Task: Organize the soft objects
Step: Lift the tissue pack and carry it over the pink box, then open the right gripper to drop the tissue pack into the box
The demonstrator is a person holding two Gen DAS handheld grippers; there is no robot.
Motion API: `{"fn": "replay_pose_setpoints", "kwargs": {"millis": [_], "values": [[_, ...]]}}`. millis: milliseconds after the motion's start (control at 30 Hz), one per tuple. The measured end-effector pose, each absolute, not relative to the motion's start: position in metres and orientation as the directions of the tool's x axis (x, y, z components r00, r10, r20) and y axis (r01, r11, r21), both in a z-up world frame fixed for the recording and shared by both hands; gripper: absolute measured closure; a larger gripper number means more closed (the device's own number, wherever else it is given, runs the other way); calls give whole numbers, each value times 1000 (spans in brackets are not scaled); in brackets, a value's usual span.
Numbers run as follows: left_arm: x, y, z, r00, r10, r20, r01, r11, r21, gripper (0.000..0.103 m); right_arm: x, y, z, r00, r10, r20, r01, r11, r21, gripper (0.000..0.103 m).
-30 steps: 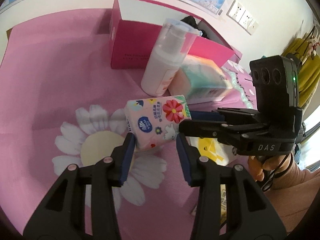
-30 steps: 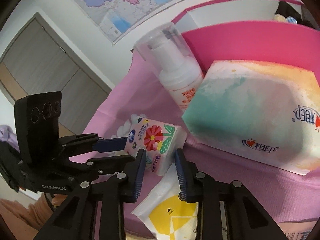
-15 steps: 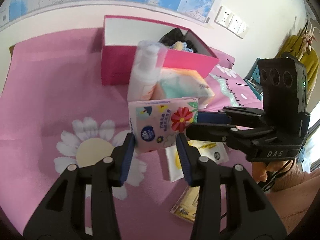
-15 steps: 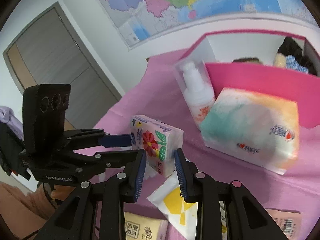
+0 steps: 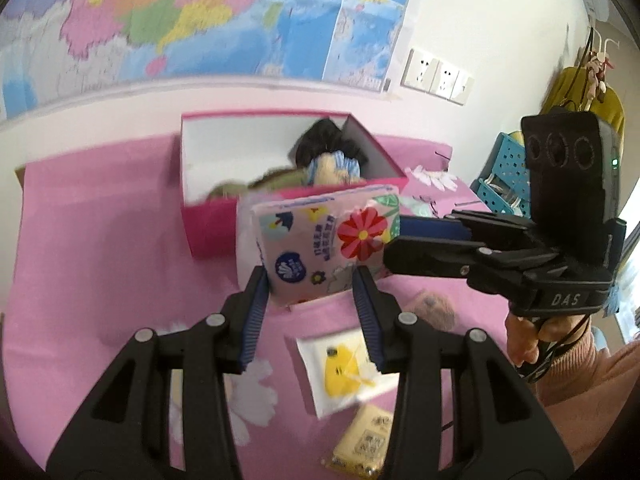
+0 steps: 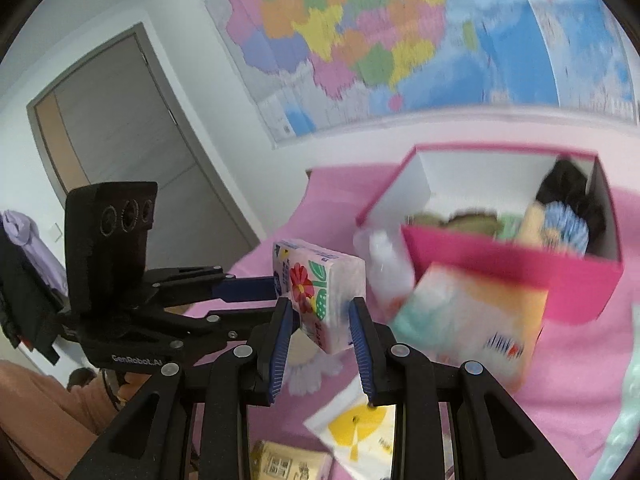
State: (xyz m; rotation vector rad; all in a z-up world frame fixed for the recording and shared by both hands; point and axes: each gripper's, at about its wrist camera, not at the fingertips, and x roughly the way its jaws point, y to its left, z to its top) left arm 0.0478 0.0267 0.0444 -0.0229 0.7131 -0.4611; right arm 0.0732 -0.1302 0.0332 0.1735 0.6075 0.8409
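A pink flower-print tissue pack (image 5: pixel 324 244) is held in the air between both grippers. My left gripper (image 5: pixel 308 284) is shut on its lower edge. My right gripper (image 6: pixel 320 312) is shut on its other end (image 6: pixel 320 292), and its arm shows at the right of the left wrist view (image 5: pixel 500 248). Behind the pack stands an open pink box (image 5: pixel 216 228) with soft toys and dark fabric inside (image 5: pixel 332 160). The box also shows in the right wrist view (image 6: pixel 516 272).
A pastel tissue pack (image 6: pixel 472 328) and a white pump bottle (image 6: pixel 388 264) stand in front of the box. A white-and-yellow packet (image 5: pixel 344 364), a tan packet (image 5: pixel 364 444) and a small brown plush (image 5: pixel 432 308) lie on the pink cloth. A blue basket (image 5: pixel 500 176) sits at far right.
Both grippers have lifted the flower-print pack off the cloth and carried it up and toward the pink box.
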Motion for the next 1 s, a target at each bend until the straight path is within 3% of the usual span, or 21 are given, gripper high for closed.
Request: {"fn": "replay_pose_setpoints", "kwargs": {"millis": [167, 433, 867, 1000], "values": [[82, 22, 67, 685, -395, -612, 391, 908, -149, 58, 91, -132, 61, 557, 732, -393, -649, 679, 344, 73], [150, 17, 71, 670, -359, -650, 350, 925, -149, 58, 157, -140, 66, 581, 722, -376, -597, 692, 407, 73], [232, 14, 36, 568, -313, -761, 258, 946, -196, 58, 242, -133, 39, 595, 660, -458, -503, 751, 427, 73], [243, 21, 29, 552, -294, -780, 204, 955, -216, 58, 261, -136, 25, 605, 625, -494, -433, 779, 454, 69]]}}
